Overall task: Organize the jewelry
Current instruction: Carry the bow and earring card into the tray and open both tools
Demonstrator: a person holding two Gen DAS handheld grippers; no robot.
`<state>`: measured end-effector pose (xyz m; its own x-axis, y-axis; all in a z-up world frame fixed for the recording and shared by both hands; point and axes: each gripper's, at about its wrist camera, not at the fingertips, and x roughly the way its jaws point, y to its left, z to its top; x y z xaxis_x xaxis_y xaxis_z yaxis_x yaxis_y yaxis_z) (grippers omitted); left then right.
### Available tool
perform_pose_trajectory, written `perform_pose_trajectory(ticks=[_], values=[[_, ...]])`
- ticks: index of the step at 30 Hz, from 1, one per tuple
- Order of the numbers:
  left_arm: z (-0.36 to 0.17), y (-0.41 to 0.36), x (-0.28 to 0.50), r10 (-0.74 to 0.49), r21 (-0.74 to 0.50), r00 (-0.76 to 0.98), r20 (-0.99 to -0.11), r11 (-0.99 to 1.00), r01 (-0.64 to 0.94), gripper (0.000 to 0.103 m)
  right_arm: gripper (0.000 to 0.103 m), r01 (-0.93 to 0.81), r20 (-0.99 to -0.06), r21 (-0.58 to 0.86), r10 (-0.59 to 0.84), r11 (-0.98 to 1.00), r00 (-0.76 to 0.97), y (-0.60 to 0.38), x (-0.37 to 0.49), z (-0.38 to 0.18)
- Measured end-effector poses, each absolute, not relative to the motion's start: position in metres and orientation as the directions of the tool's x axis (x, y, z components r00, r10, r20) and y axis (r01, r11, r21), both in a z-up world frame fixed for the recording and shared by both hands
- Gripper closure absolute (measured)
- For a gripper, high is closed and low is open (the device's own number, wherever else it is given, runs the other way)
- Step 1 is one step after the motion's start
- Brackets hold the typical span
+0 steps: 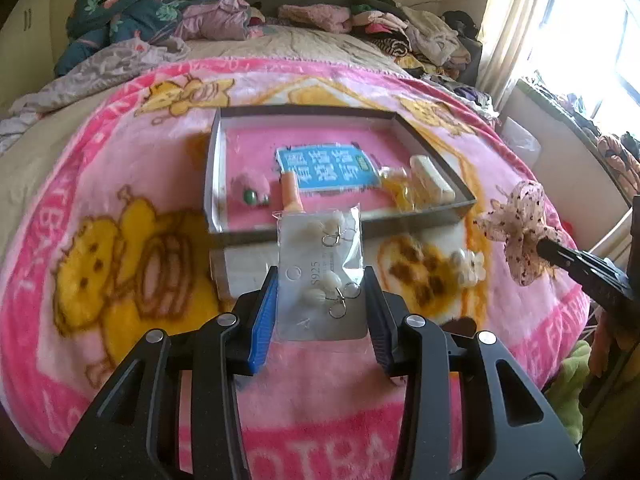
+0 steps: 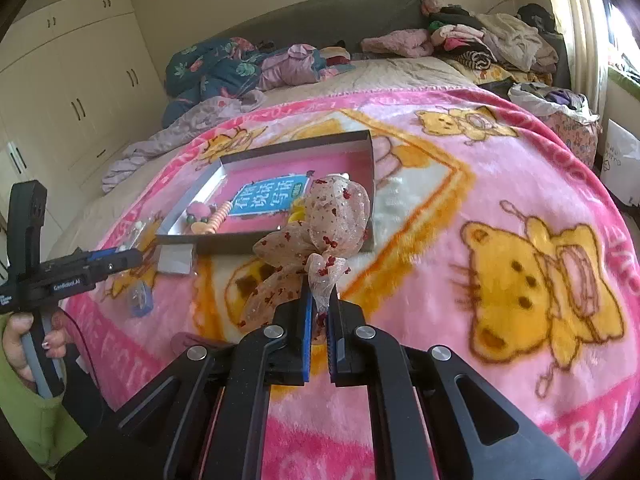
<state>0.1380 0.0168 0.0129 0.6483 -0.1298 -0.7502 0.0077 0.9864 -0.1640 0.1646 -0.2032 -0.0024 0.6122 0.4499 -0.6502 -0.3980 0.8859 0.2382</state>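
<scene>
My left gripper (image 1: 320, 292) is shut on a clear plastic packet of white bead earrings (image 1: 320, 272), held just in front of the near wall of a shallow grey box (image 1: 340, 228) on the pink blanket. The box has a pink lining and holds a blue card (image 1: 326, 168), a pink pouch (image 1: 252, 184), an orange piece and a cream block. My right gripper (image 2: 319, 312) is shut on a sheer spotted bow hair tie (image 2: 320, 236), held above the blanket near the box's (image 2: 280, 240) front right corner. The bow also shows in the left wrist view (image 1: 520, 228).
A white flower ornament (image 1: 470, 266) lies on the blanket right of the box. A white lid or card (image 2: 174, 260) sticks out under the box. Piled clothes (image 1: 400, 28) cover the far bed. Wardrobes (image 2: 80, 92) stand left; a window (image 1: 580, 40) and a curtain right.
</scene>
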Motion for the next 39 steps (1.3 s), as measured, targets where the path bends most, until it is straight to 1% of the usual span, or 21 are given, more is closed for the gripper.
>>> perform_pose_trajectory(ticks=[9,18,27,39], values=[[0.043,0.039,0.153,-0.092,-0.149,0.686,-0.722,0.989,-0.023,0.071,0.098,-0.409,-0.624,0.235,0.460,0.882,0.632,-0.192,0.174,0.018],[0.057,0.044,0.167,-0.088,-0.147,0.704,-0.705,0.989,-0.024,0.071,0.098,-0.429,-0.589,0.228,0.475,0.874,0.654,-0.179,0.187,0.041],[0.059,0.038,0.186,-0.112,-0.159,0.703,-0.703,0.987,-0.002,0.071,0.098,-0.430,-0.573,0.227,0.477,0.874,0.667,-0.168,0.207,0.054],[0.045,0.028,0.216,-0.141,-0.172,0.676,-0.723,0.985,0.021,0.071,0.098,-0.405,-0.597,0.237,0.461,0.883,0.657,-0.163,0.233,0.048]])
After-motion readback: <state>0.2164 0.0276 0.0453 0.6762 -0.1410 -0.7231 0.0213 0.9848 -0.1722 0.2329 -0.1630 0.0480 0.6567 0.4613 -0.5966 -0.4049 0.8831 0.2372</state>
